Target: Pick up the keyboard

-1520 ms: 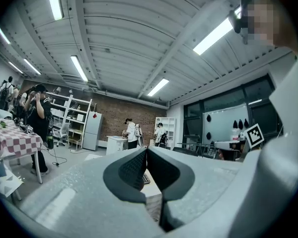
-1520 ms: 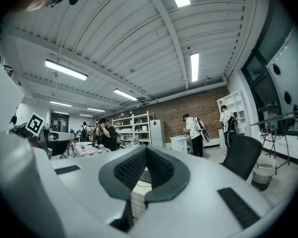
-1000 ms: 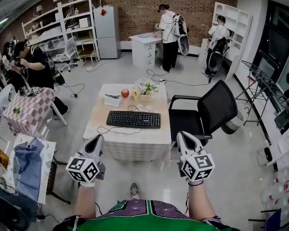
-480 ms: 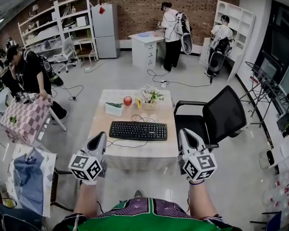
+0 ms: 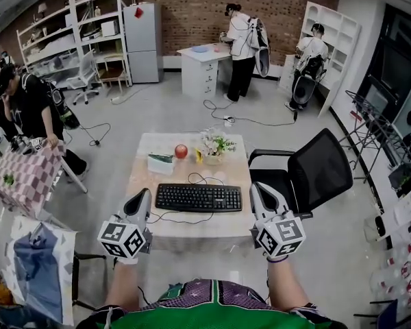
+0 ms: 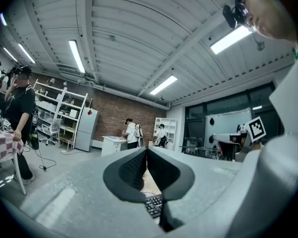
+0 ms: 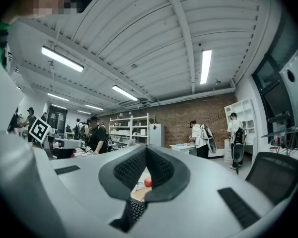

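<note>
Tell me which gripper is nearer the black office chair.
Right. The right gripper is just left of the black office chair; the left gripper is farther left, past the keyboard's other end.

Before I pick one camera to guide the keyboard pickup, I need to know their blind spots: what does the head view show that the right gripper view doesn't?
Head view only: the whole keyboard lying on the table, the flowers and the white box. Right gripper view only: the right gripper from close by, jaws shut together with nothing between them, and the ceiling lights. Both: the red apple, part of the keyboard, the brick wall.
</note>
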`<state>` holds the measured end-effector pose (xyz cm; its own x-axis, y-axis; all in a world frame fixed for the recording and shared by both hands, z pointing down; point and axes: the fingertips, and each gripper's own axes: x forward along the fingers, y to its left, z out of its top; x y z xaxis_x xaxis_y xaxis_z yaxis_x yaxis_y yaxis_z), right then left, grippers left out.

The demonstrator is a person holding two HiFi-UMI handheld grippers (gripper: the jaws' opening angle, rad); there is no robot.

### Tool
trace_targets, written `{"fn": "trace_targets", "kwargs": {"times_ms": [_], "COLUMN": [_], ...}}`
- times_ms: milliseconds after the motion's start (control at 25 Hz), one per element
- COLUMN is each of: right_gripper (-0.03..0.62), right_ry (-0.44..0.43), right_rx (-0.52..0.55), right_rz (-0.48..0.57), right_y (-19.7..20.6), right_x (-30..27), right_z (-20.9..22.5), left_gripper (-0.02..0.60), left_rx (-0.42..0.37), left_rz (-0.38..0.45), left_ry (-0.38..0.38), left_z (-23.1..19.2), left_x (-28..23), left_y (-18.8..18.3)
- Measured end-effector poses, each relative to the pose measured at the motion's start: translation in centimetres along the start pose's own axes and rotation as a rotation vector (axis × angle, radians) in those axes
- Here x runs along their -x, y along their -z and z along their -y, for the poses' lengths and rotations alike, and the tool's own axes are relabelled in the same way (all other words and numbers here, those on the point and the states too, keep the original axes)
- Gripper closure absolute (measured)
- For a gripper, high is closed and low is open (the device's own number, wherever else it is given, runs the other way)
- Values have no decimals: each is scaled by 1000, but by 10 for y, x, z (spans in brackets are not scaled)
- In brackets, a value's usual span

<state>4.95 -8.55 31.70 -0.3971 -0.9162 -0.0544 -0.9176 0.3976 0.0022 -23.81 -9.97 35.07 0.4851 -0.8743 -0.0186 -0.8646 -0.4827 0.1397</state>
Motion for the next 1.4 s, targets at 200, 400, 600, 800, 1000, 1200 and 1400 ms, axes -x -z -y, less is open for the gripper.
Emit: {"fn": "trace_targets", "kwargs": {"times_ms": [200,400,600,800,1000,1200,1400], "right_gripper": [594,593,593,592,594,594,560], "right_ry": [8,-10,-15,-33,-85,-122,-177], "right_rx": [7,19,24,9,18,25,14], "right_rz": [-20,-48,-62,-81,-60,-21,-33], "right_y": [6,11,18,26,23,11,22], "right_x": [-22,-35,-47,-61,-86,-107,-118], "right_z": [-5,-7,-1,13,25,45,55], "left_gripper": [563,563,563,563,563,563,563], "left_rx": [7,-19,23,17,2,-5,-9], "left_rz": [2,-6,-6,-15,-15,7,-1], "left_ry": [1,9,2,4,-14,-30,-37], "left_z": [-25,-29,-37,-33,-32,-29,-25], "left_x": [-14,-27,-38,-56,-79,-104,-120], "left_y": [4,10,19,21,21,12,17]}}
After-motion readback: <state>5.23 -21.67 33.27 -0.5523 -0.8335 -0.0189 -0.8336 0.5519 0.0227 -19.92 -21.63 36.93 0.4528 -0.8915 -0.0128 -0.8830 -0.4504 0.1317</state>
